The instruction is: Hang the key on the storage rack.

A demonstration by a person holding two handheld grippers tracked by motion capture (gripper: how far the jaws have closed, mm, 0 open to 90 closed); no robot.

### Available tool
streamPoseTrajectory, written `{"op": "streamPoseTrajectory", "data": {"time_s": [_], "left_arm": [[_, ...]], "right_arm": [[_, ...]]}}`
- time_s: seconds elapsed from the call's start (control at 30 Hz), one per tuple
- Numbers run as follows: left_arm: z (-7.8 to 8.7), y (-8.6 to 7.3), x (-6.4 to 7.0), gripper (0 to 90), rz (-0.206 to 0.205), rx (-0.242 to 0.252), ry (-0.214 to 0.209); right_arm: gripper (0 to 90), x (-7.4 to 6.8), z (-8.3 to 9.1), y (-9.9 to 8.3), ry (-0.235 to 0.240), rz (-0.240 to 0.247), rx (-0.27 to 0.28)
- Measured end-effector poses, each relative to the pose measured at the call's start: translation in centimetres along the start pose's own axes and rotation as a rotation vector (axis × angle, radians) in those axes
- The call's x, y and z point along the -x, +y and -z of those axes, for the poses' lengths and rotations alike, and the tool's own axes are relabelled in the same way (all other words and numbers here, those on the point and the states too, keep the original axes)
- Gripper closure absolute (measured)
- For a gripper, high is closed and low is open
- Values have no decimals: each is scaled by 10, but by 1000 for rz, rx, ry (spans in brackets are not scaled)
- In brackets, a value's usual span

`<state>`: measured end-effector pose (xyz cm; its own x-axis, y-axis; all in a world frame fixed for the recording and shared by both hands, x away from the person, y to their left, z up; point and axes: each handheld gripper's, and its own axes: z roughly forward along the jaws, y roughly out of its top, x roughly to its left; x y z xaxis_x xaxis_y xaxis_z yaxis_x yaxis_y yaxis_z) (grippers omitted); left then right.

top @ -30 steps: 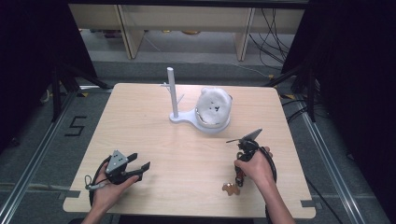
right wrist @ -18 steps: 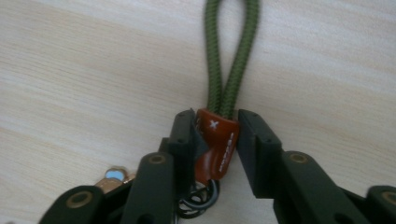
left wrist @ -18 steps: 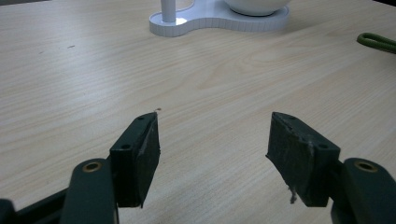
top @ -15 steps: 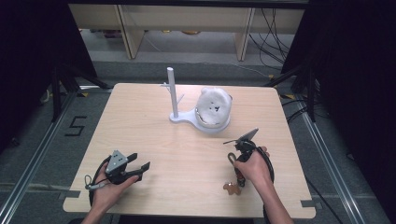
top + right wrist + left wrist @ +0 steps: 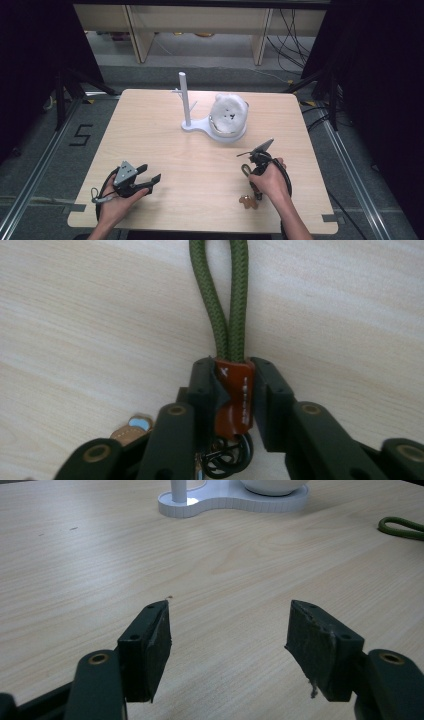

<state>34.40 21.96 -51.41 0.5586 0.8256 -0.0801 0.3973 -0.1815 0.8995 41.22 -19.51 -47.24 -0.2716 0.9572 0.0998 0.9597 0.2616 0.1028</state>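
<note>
A keychain with a green cord loop (image 5: 225, 300) and an orange-brown leather clasp (image 5: 234, 395) lies on the wooden table (image 5: 200, 150). My right gripper (image 5: 232, 371) is shut on the clasp, with metal rings (image 5: 225, 455) hanging just behind it. From above, the right gripper (image 5: 251, 164) is at the table's front right with the green loop (image 5: 245, 170) at its tips and a small brown charm (image 5: 247, 201) beside the wrist. My left gripper (image 5: 232, 630) is open over bare wood, at the front left (image 5: 151, 174). The green cord (image 5: 402, 527) shows far off to its right.
A white stand with an upright post and short pegs (image 5: 184, 97) is at the table's middle back. On its base (image 5: 225, 500) rests a white rounded, bowl-like object (image 5: 229, 116). Shelving and cables lie beyond the far edge.
My right gripper has shifted slightly left, still shut on the keychain clasp. The left gripper has stayed where it was, open.
</note>
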Motion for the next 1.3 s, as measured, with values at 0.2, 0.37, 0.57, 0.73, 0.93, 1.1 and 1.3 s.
{"op": "streamPoseTrajectory", "data": {"time_s": [0.2,0.37,0.57,0.73,0.93,1.1,1.3], "left_arm": [[1,1,0,339,4,4,0],[1,3,3,343,15,14,-24],[0,11,10,347,20,32,-68],[-1,20,18,371,6,52,-90],[-4,29,21,403,33,75,-135],[-6,39,22,456,88,97,-192],[-12,59,29,518,38,137,-225]], "right_arm": [[800,1,2,-5,42,34,20],[800,1,9,-11,97,44,124],[799,-3,16,-14,223,146,379],[799,-13,23,-17,265,141,508],[799,-19,21,-15,319,217,717],[799,-26,21,-16,371,250,838],[799,-35,23,-16,445,253,944]]}}
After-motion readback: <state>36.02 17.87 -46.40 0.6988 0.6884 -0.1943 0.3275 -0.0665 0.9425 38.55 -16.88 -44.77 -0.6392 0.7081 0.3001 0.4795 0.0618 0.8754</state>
